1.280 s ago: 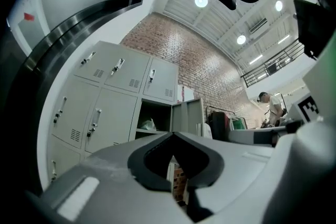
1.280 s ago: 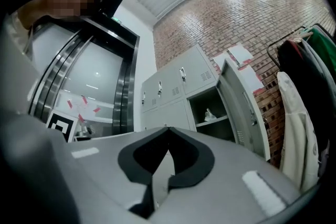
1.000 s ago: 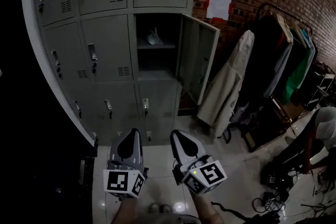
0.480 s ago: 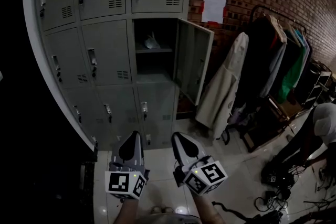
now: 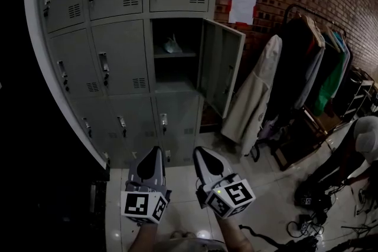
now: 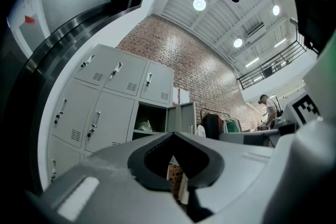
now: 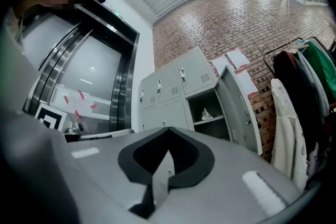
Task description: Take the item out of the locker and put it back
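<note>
Left gripper (image 5: 156, 151), right gripper (image 5: 197, 151) unmoved; crumpled item (image 5: 172, 44) in metal locker (image 5: 121, 38).

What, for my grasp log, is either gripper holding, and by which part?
Nothing. The left gripper and the right gripper are both shut and empty; the item lies on the locker shelf.

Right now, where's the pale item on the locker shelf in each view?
Head view: pale item upper centre, on the shelf of the open locker.
Left gripper view: pale item left of centre, small, on the same shelf.
Right gripper view: pale item right of centre.
Shared landmark: the open locker door, just right of the item in every view.
</note>
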